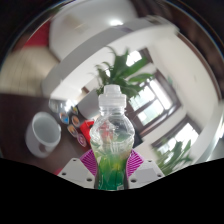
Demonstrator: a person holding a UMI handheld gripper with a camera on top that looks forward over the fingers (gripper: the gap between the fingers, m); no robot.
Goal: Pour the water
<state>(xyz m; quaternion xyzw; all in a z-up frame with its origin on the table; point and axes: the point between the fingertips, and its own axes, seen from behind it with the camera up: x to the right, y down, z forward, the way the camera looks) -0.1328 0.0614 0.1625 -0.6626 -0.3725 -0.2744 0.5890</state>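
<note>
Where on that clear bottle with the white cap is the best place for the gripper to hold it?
Around the lower body, probably, coming straight on so one finger lands at each side. The bottle stands upright, its body round and wider than the capped neck. The gripper already sits there, pink pads flanking the base; whether they press on it cannot be told.

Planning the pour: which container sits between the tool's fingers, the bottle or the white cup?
The bottle: capped, green liquid at its bottom, standing between the pink pads of the tool. The white cup stands apart, off to one side.
</note>
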